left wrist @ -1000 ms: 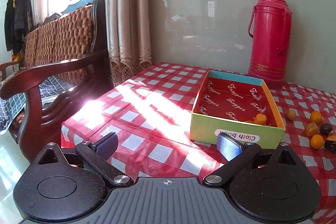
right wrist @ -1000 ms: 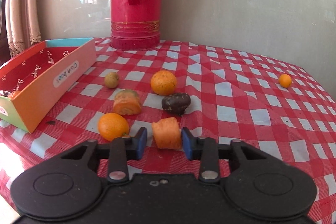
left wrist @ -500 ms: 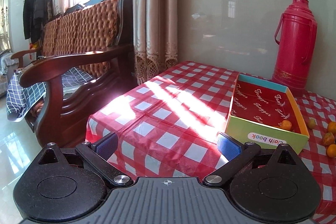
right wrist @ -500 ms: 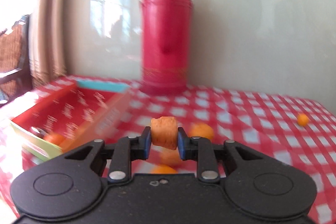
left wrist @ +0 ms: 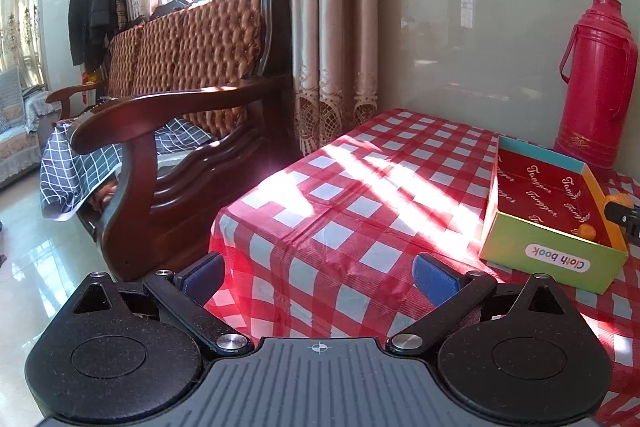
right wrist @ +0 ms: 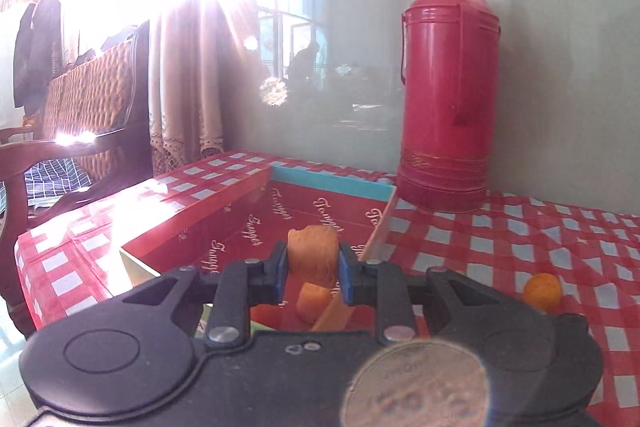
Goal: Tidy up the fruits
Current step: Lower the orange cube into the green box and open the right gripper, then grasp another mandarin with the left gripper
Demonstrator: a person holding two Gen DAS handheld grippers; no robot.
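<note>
- Right gripper [right wrist: 313, 269] clamps an orange fruit chunk [right wrist: 313, 255] above the red-lined cardboard box [right wrist: 224, 215].
- One orange piece [right wrist: 313, 302] lies below it inside; a round orange fruit [right wrist: 542, 291] waits outside, to its right.
- Left gripper [left wrist: 320, 273] gapes empty.

We saw a glossy plastic checked cloth [left wrist: 360, 203] over the surface, a printed cardboard box [left wrist: 552, 259], a shiny red plastic flask [right wrist: 448, 99], polished dark wood on the chair [left wrist: 168, 115] and its woven wicker back.
</note>
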